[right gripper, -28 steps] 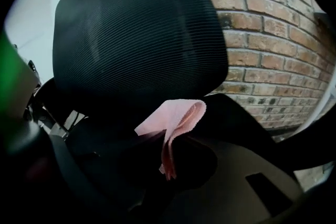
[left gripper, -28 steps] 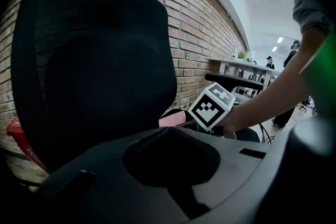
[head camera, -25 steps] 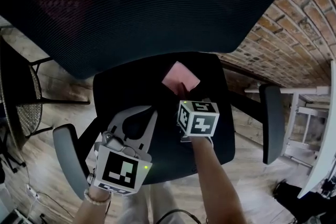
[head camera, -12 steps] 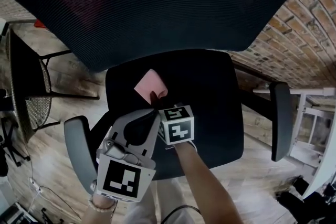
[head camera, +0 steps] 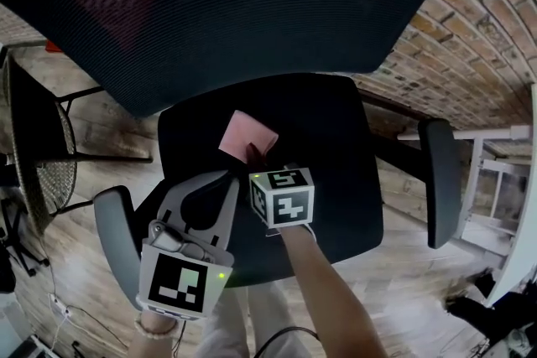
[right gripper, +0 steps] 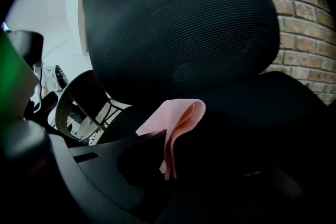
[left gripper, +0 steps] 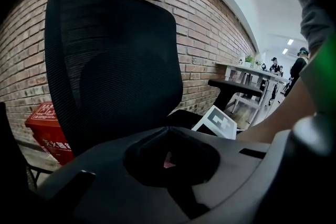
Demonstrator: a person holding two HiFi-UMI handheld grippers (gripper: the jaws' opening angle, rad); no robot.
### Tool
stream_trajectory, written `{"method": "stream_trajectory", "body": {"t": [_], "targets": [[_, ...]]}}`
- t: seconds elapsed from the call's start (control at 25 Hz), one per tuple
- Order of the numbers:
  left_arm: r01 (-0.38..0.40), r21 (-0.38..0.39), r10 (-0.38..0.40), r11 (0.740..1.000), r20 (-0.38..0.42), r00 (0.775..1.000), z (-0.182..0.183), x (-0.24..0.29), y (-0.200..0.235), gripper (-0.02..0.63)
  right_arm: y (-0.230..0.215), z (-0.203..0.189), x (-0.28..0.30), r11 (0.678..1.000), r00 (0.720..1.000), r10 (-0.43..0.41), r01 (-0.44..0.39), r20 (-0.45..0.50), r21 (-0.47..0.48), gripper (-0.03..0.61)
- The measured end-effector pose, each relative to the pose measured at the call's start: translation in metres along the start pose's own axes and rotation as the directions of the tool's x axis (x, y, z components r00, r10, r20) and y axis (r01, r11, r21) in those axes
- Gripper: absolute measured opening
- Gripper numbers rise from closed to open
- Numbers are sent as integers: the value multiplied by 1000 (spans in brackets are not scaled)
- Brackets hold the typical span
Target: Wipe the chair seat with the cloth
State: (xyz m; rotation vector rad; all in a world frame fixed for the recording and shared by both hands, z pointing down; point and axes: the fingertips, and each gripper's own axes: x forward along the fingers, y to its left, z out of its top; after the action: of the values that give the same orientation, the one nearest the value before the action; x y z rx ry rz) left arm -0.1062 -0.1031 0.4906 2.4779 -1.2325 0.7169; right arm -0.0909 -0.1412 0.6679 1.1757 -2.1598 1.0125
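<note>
The pink cloth (head camera: 247,136) is clamped, folded, in the right gripper (head camera: 254,153) on the black chair seat (head camera: 331,138), while the left gripper (head camera: 225,179) is held closed and empty just beside it.

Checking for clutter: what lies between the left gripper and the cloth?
Only bare chair seat separates left gripper from cloth; the head view shows it.

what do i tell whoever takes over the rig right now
Right gripper: shut on the pink cloth, which it presses to the back left of the seat.
Left gripper: shut, empty, over the seat's front left.
Done: cloth picked up and on the seat; how much has been wiped doesn't show.
Left: wipe the rest of the seat, centre and right side.
</note>
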Motion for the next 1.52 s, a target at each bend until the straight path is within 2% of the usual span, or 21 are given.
{"method": "stream_trajectory", "body": {"t": [0.32,0.56,0.96,1.2,1.36,1.52], "targets": [[54,33,-53,998,-20,998,2,20,-23,18,-77,-9,-44,982,987,-159,155,31,108,51],[108,68,-106,992,-29,994,5,29,-46,18,-137,-22,-93,938,956,-288,271,51,214,51],[187,126,-182,974,-53,982,13,51,-79,18,-197,-51,-168,874,906,-421,394,39,284,51],[204,140,-198,969,-56,979,12,55,-86,18,-203,-56,-179,858,898,-438,403,43,319,51],[202,162,-195,966,-58,979,14,50,-81,18,-184,-56,-163,866,912,-406,367,52,339,51],[181,153,-176,971,-44,983,16,44,-67,18,-151,-57,-136,889,936,-347,312,50,335,51]]}}
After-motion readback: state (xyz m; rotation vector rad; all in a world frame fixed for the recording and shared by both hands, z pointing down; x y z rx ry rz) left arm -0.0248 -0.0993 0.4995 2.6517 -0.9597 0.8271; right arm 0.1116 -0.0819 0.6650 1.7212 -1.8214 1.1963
